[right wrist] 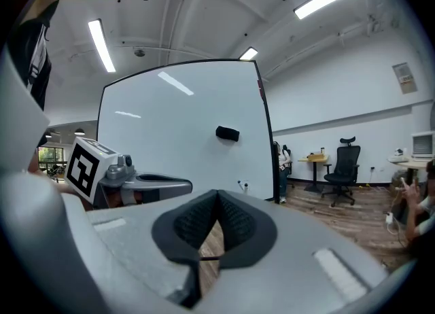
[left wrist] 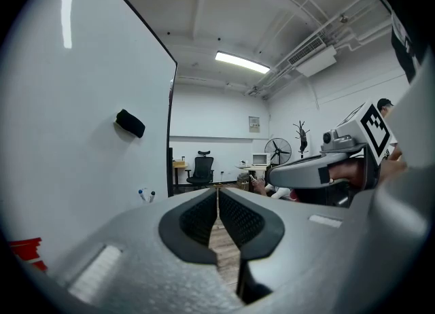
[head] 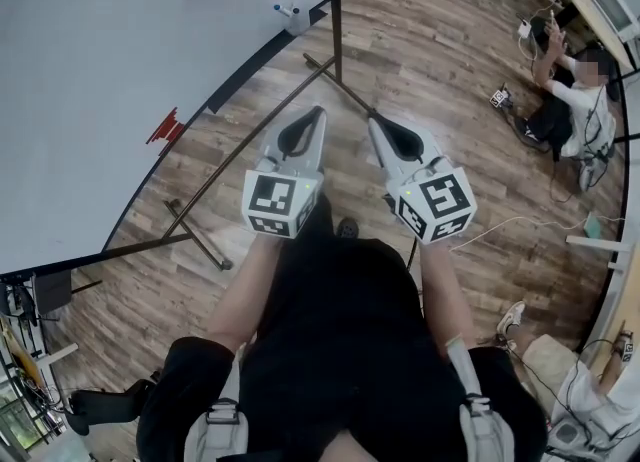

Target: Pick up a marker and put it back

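We're at pre-pick: left gripper [head: 318,112] & right gripper [head: 373,122] both have jaws together w/ nothing btwn, so next we'd open one & reach for a marker [left wrist: 141,195] on the whiteboard [head: 120,50].

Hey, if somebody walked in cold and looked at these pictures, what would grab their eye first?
The large white whiteboard in its black frame fills the left of the head view. In front of the person, the grey left gripper and right gripper, each with a black-and-white marker cube, point forward side by side, their jaws shut and empty. A black block-shaped eraser sits high on the board.
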`<state>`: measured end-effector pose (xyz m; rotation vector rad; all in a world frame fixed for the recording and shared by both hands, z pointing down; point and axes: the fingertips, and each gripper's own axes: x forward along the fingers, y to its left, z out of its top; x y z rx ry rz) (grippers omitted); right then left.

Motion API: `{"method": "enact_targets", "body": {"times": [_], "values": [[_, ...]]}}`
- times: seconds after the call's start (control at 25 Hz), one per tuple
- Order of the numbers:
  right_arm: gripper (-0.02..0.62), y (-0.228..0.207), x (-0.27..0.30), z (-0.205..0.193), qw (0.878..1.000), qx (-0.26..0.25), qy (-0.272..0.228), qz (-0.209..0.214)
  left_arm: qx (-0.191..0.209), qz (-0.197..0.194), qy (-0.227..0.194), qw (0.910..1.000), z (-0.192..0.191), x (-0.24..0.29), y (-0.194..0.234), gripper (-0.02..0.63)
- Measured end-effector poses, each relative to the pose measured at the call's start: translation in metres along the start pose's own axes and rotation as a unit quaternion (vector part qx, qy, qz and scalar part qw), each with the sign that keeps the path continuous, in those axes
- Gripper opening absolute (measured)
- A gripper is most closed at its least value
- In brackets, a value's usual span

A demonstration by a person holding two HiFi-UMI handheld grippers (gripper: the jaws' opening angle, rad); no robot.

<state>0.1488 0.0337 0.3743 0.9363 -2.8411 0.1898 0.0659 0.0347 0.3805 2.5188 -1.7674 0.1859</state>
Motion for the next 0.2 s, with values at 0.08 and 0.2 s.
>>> {"method": "enact_targets", "body": {"times": [0.08,0.2], "values": [[0.002,-0.0003,0.0014,-0.0017,1.000,0.001,0.001,-0.002,-0.004,0.000,0.003,1.0000,-0.0025,0.0001,0.0024,0.017],[0.002,0.0002,0.0023,-0.0063,1.000,0.003,0.005,-0.005,-0.003,0.000,0.007,1.0000,-0.0064,-0.0011,0.0056,0.017]]}}
